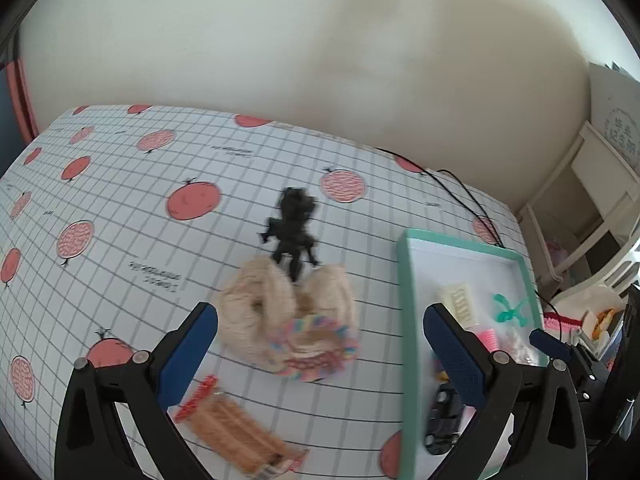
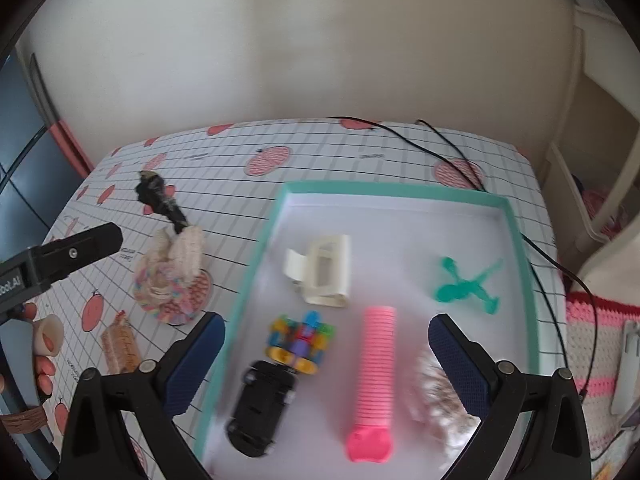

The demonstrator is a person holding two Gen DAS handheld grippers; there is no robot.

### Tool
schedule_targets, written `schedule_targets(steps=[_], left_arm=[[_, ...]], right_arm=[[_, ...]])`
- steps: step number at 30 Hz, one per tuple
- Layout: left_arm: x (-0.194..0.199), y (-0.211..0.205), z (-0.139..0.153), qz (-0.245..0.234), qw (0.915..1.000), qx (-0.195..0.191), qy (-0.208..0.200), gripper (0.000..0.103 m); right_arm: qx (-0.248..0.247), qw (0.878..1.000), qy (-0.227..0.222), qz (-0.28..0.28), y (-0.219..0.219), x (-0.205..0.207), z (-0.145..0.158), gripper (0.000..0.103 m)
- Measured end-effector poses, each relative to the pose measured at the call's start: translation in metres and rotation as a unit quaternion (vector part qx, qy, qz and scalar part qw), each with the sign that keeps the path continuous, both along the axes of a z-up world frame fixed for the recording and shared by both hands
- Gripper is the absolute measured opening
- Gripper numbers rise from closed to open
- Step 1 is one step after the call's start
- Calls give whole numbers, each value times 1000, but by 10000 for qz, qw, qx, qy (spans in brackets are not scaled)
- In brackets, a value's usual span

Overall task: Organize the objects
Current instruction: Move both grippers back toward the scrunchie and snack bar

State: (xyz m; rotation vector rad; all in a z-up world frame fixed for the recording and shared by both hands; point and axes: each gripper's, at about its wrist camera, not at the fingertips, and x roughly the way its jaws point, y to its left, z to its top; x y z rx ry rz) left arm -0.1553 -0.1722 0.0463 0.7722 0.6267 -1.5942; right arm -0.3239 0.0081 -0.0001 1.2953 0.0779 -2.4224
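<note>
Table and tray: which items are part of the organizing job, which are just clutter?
Job:
teal tray
scrunchies
black figure
snack packet
black toy car
pink tube
green toy
white clip
block toy

Lying about:
black cable
crochet cloth

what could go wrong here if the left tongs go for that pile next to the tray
1. The scrunchies lie in a heap with the black figure touching their far side, so the open left tongs may drag several things at once.
2. The tray wall stands close to the pile; a wide-open finger could knock it and shift the toy car and pink tube inside.
3. The snack pack lies right under the left finger and may get nudged.
</note>
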Motion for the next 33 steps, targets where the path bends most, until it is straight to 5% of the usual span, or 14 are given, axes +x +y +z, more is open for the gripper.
schedule_targets(steps=[2,3,18,33], left_arm=[[11,-1,-1,53,10000,59,-8,102],[15,-2,-1,915,9953,287,150,102],[77,11,-18,1319,9868,854,400,102],[82,20,-42,1564,9775,1374,348,102]], right_arm=[[24,10000,-6,85,-13,0,0,103],[32,9999,-13,123,-19,1,0,103],[126,9976,-108,669,-97,5,-11,100],[20,9962,-385,779,-105,0,-32,54]])
